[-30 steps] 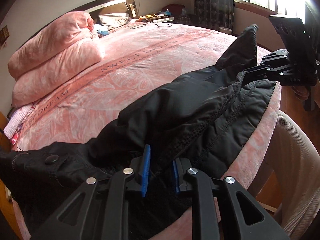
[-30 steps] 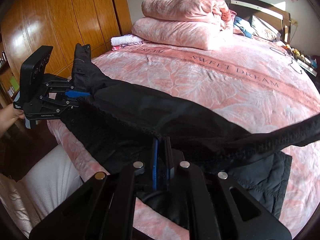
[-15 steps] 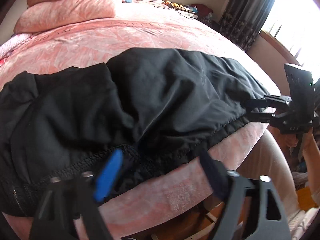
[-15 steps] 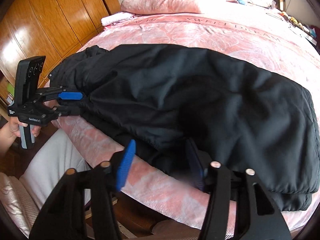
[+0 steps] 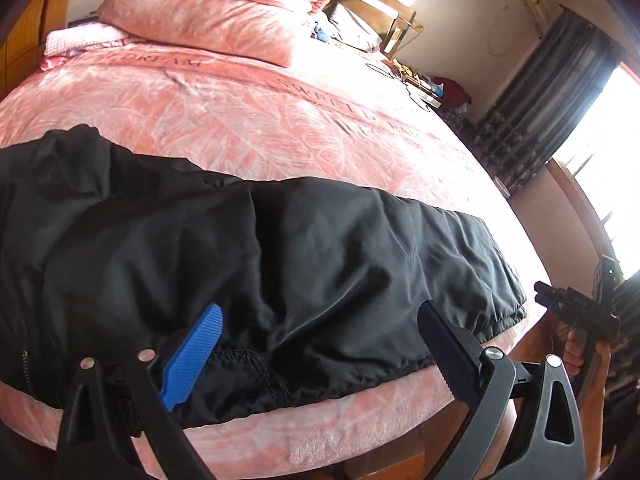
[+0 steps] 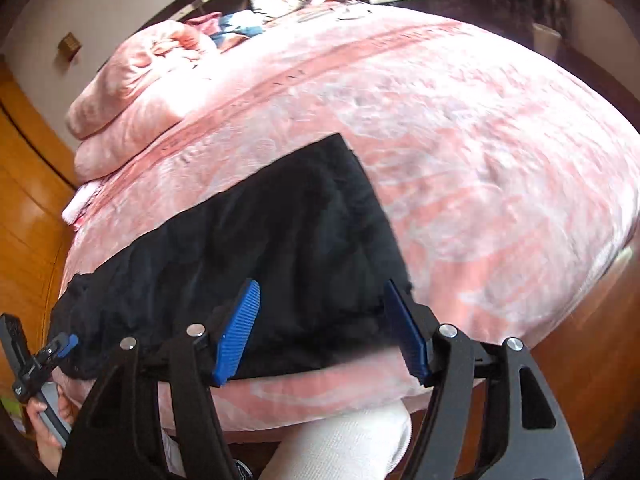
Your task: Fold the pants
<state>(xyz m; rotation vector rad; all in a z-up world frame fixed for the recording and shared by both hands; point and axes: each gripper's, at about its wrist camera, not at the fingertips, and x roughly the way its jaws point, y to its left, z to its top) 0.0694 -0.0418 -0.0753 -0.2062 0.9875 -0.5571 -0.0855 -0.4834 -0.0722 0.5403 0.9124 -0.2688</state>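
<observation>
The black pants (image 5: pixel 280 260) lie folded in a long band along the near edge of the pink bed (image 5: pixel 280 120). My left gripper (image 5: pixel 320 344) stands wide open over their near hem, its blue pads (image 5: pixel 192 356) clear of the cloth. In the right wrist view the pants (image 6: pixel 280 240) run from the left edge to mid-bed. My right gripper (image 6: pixel 320 332) hangs open above their right end, with nothing pinched. Each gripper also shows small in the other's view: the right gripper (image 5: pixel 576 308) off the bed's right corner, the left gripper (image 6: pixel 40 356) at the lower left.
Stacked pink quilts (image 5: pixel 208 20) sit at the head of the bed. A wooden wardrobe (image 6: pixel 24 200) stands along the left side. Dark curtains (image 5: pixel 540 120) and a bright window are at the right. A person's leg in white trousers (image 6: pixel 352 440) stands against the bed's near edge.
Both grippers have opened and let go of the pants, which dropped from a lifted fold to lie flat on the bed. The right gripper has drawn off towards the pants' right end.
</observation>
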